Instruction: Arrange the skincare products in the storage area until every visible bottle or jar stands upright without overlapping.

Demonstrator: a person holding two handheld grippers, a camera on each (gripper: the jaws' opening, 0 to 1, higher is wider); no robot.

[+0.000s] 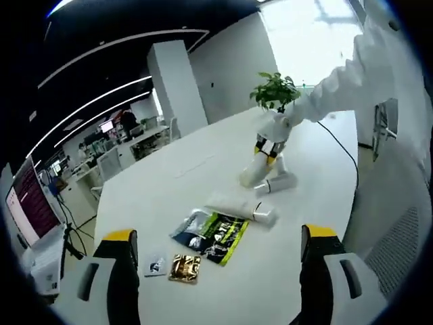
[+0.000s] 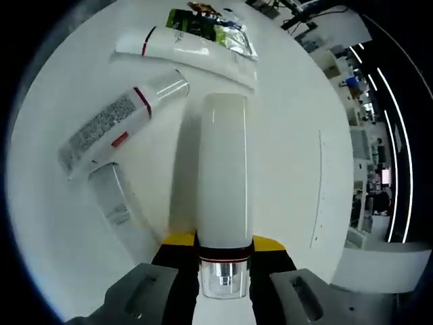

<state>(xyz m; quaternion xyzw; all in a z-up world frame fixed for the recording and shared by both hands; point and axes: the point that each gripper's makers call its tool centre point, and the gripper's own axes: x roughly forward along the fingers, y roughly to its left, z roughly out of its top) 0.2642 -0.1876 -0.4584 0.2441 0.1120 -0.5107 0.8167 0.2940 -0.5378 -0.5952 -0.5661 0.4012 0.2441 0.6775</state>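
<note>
Right gripper (image 2: pixel 223 261): jaws pinching white bottle (image 2: pixel 222 176) above the table (image 2: pixel 291 135). Left of the bottle lies a red-banded tube (image 2: pixel 111 128); its print is unreadable. Left gripper (image 1: pixel 220 254): jaws spread above sachets (image 1: pixel 211 233).

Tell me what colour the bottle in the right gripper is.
White bottle with a clear cap and a dark band, best seen in the right gripper view.

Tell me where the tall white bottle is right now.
In the right gripper view the tall white bottle sits centre frame, its clear-capped end between the right claw jaws, with the red-banded tube to its left on the white table.
</note>
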